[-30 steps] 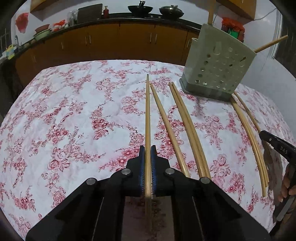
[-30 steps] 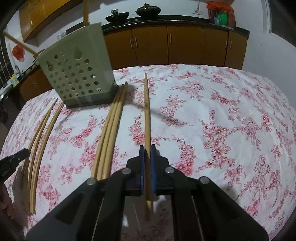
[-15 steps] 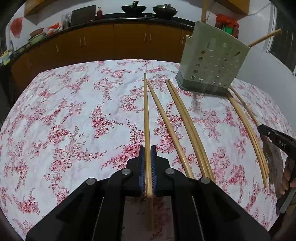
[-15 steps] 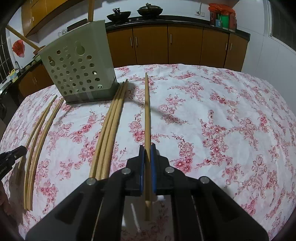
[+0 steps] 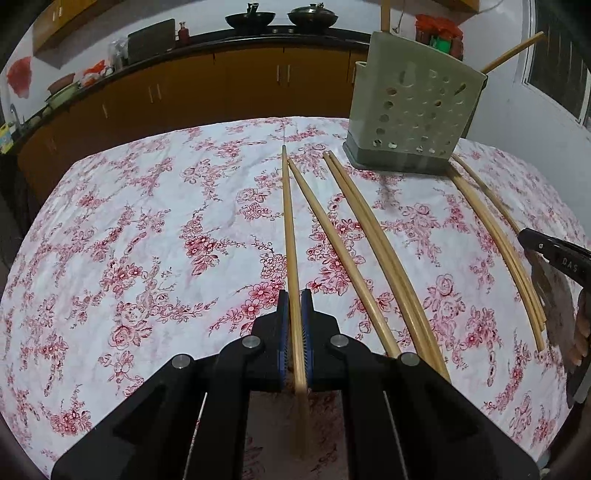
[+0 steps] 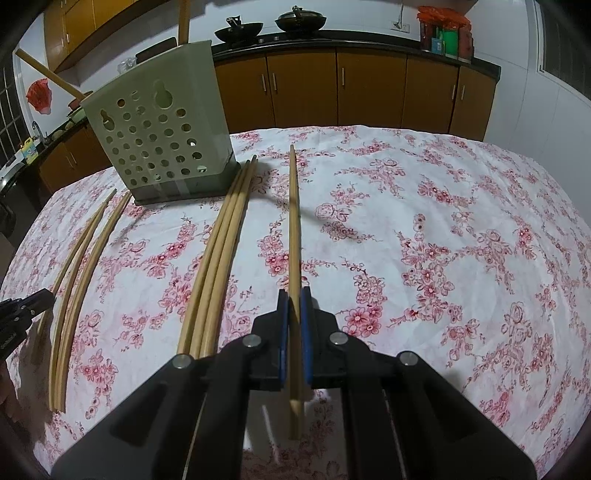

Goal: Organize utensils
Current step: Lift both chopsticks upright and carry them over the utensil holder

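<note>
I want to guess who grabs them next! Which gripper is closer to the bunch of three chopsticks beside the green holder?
Right. The right gripper, shut on a chopstick, is just right of the bunch of three chopsticks. The left gripper is farther left, past other loose chopsticks.

Bamboo chopsticks (image 5: 343, 254) flat beside perforated holder (image 5: 410, 114)

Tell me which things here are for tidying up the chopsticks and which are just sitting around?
For the job:
- left hand-held gripper, shut on a chopstick
- right hand-held gripper, shut on another chopstick
- loose chopsticks on the tablecloth
- green holder

Just sitting around:
- woks on the counter
- red jars
- brown cabinets
</note>
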`<control>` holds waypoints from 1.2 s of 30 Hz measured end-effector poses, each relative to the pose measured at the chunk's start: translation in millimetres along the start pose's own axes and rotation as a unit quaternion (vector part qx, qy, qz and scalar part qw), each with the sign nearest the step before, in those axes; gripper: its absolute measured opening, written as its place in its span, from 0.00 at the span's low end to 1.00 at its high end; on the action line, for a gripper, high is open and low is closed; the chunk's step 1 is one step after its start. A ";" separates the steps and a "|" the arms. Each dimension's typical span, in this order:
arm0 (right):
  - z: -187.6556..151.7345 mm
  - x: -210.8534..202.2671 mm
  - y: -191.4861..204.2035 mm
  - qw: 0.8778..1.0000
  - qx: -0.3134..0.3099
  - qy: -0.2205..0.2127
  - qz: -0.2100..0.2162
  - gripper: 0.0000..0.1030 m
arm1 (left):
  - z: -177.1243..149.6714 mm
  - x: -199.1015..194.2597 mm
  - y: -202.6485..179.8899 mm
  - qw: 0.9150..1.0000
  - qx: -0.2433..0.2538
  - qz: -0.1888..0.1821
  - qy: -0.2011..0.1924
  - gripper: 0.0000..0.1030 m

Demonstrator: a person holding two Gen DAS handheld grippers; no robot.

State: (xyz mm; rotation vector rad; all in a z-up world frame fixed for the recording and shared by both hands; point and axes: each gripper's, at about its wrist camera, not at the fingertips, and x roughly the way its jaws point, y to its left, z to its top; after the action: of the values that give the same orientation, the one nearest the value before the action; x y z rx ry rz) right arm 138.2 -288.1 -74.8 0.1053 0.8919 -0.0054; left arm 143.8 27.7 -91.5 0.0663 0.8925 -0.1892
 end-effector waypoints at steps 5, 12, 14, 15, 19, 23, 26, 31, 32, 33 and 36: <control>-1.6 -1.3 -1.8 1.000 0.004 0.000 0.006 0.08 | -0.8 -0.1 -1.2 1.000 0.000 0.003 0.000 0.08; -1.1 -3.4 -3.7 1.000 0.010 -0.007 0.008 0.08 | -0.8 0.8 -0.1 1.000 -0.002 0.003 -0.001 0.07; 0.6 -10.5 -4.4 1.000 0.013 -0.022 0.008 0.08 | 0.6 1.6 2.1 1.000 -0.009 0.001 -0.001 0.07; 2.3 -14.3 -4.1 0.999 0.015 -0.030 0.010 0.08 | 1.6 1.5 3.0 1.000 -0.012 0.002 -0.001 0.07; 15.5 -42.5 -6.6 0.996 0.017 -0.081 0.014 0.08 | 9.3 -10.5 5.6 0.999 -0.022 -0.008 -0.024 0.07; 29.4 -68.9 -12.6 0.991 0.030 -0.126 0.019 0.08 | 23.1 -30.3 10.9 0.997 -0.040 -0.019 -0.059 0.07; 37.5 -87.0 -14.4 0.987 0.035 -0.155 0.022 0.08 | 34.6 -47.4 17.4 0.994 -0.059 -0.024 -0.089 0.07; 46.1 -108.8 -16.1 0.981 0.040 -0.189 0.025 0.08 | 53.4 -77.4 25.6 0.986 -0.084 -0.026 -0.140 0.07; 47.2 -112.9 -16.2 0.980 0.040 -0.194 0.025 0.08 | 56.9 -83.6 26.8 0.984 -0.087 -0.027 -0.151 0.07; 49.0 -116.9 -16.2 0.978 0.041 -0.201 0.026 0.08 | 60.3 -88.8 27.6 0.983 -0.090 -0.028 -0.160 0.07; 52.5 -124.4 -14.7 0.976 0.040 -0.211 0.026 0.08 | 68.2 -101.1 29.6 0.979 -0.094 -0.028 -0.180 0.07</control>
State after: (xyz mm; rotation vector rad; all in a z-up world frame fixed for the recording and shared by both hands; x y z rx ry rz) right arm 100.1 -312.6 53.2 0.1954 0.4630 -0.0141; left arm 139.9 61.2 29.4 -0.1648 0.5471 -0.1614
